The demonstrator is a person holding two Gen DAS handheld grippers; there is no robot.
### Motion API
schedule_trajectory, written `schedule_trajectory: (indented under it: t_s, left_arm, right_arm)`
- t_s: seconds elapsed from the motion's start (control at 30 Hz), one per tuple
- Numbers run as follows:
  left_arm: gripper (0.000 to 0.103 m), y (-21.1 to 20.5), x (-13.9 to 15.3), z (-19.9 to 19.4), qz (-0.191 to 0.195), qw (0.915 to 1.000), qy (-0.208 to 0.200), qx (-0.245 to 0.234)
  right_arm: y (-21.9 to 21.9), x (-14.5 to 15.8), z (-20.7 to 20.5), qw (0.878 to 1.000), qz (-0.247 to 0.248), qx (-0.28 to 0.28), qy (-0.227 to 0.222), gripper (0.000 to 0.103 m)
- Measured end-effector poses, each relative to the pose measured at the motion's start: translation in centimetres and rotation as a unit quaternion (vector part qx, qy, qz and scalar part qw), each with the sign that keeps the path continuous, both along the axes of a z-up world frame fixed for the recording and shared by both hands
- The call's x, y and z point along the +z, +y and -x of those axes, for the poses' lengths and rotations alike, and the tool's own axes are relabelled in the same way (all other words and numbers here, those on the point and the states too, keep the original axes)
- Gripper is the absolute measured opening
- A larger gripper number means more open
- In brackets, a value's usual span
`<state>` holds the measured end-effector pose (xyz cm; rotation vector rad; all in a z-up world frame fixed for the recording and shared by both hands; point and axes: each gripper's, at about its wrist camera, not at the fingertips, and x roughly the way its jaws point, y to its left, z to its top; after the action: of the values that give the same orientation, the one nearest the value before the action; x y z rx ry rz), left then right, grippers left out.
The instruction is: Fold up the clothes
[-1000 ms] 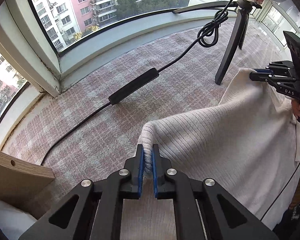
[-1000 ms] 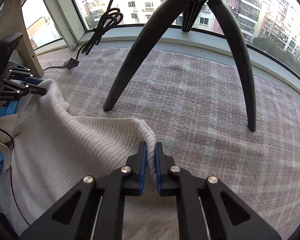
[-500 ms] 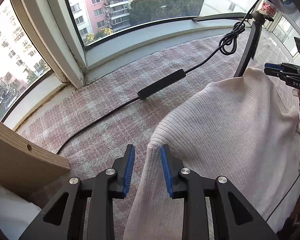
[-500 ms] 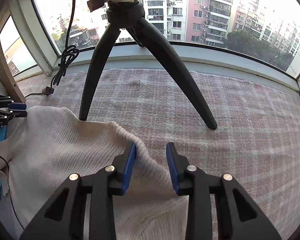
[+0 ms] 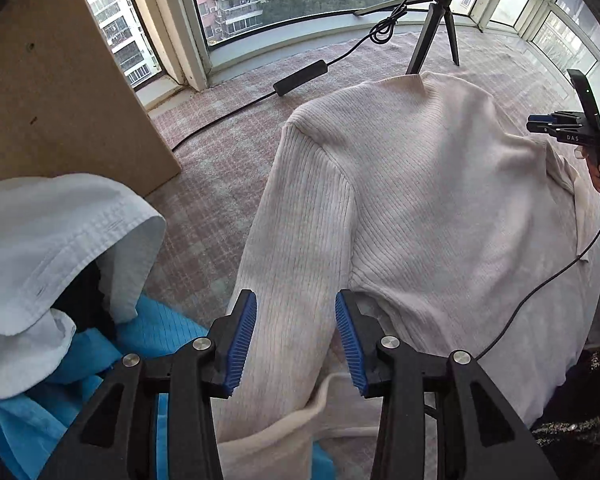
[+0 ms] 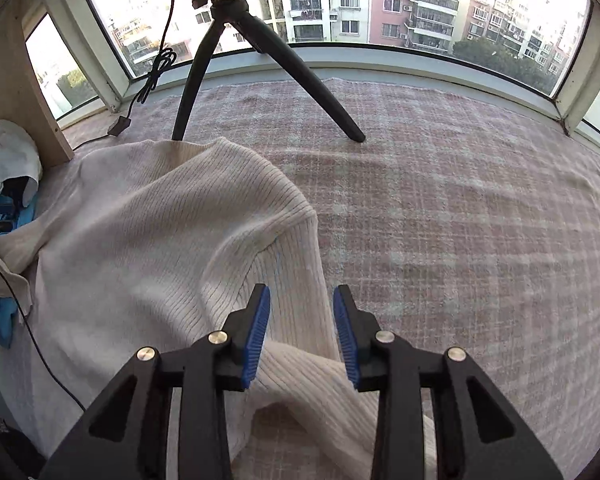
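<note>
A cream ribbed sweater (image 5: 432, 200) lies spread on the pink checked cloth (image 5: 216, 184), its collar toward the tripod. One sleeve (image 5: 296, 264) runs down beneath my left gripper (image 5: 296, 336), which is open and holds nothing. In the right wrist view the same sweater (image 6: 140, 240) lies at left, its other sleeve (image 6: 296, 276) under my open right gripper (image 6: 302, 334). That right gripper (image 5: 540, 126) also shows at the far right of the left wrist view, with a hand behind it.
A black tripod (image 6: 228, 64) stands beyond the sweater's collar, with a black cable and inline box (image 5: 300, 78) across the cloth. A white garment (image 5: 52, 248) and a blue one (image 5: 148, 332) are piled at left by a wooden panel (image 5: 60, 80). Windows curve behind.
Both grippers let go of the sweater's shoulders, opened wide and drew back toward the near edge. The sweater now lies flat with a sleeve under each gripper.
</note>
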<state>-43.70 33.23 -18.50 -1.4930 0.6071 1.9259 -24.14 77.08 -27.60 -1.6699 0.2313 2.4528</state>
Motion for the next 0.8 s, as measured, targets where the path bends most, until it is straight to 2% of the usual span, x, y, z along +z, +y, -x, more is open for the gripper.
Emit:
schedule_trajectory:
  t_s: [0.07,0.1,0.17,0.3,0.4,0.5,0.53,0.6,0.63,0.7,0.73,0.8]
  left_arm:
    - [0.039,-2.3,1.0,-1.4,0.016,0.9995,0.009,0.024]
    - [0.039,-3.5,1.6,-2.0,0.023,0.999,0.01,0.036]
    - [0.039,-5.5,2.8,-3.4,0.023,0.9978,0.01,0.061]
    - [0.042,-6.9,3.6,-5.9,0.017,0.9958,0.005,0.09]
    - [0.043,-5.8,2.2,-6.9,0.013,0.9953,-0.005,0.096]
    - [0.043,-4.5,-0.5,-6.2,0.015,0.9904,-0.023,0.135]
    - [0.044,-4.3,-1.5,-5.8,0.02,0.9877,-0.023,0.153]
    - [0.046,-4.2,-3.6,-4.6,0.056,0.9804,-0.001,0.189]
    - [0.043,-4.6,-3.8,-4.5,0.061,0.9785,0.005,0.197]
    - [0.025,-5.6,-3.0,-4.8,0.046,0.9788,0.003,0.2]
    - [0.005,-6.1,-2.6,-4.9,0.038,0.9789,0.003,0.201]
    - [0.004,-7.1,-1.9,-5.3,0.023,0.9788,0.001,0.203]
  right_arm:
    - [0.0,-2.2,-0.1,0.998,-0.028,-0.018,-0.055,0.033]
    - [0.2,-2.5,-0.3,0.998,-0.017,-0.033,-0.059,0.033]
    - [0.1,-0.8,-0.6,0.998,0.035,-0.048,-0.01,0.033]
    - [-3.7,3.0,0.4,0.997,0.063,-0.01,0.042,0.033]
    - [-7.8,4.7,1.9,0.995,0.075,0.041,0.052,0.033]
    - [-12.0,5.6,3.4,0.992,0.075,0.083,0.057,0.033]
    - [-13.2,5.7,3.8,0.991,0.077,0.095,0.056,0.033]
    - [-15.5,5.5,4.5,0.987,0.087,0.12,0.056,0.033]
    - [-16.7,5.5,4.8,0.985,0.092,0.133,0.057,0.033]
    - [-19.1,5.6,4.9,0.981,0.093,0.159,0.059,0.033]
    - [-20.2,5.6,5.0,0.979,0.092,0.172,0.059,0.033]
    - [-21.9,5.5,5.3,0.976,0.09,0.192,0.056,0.033]
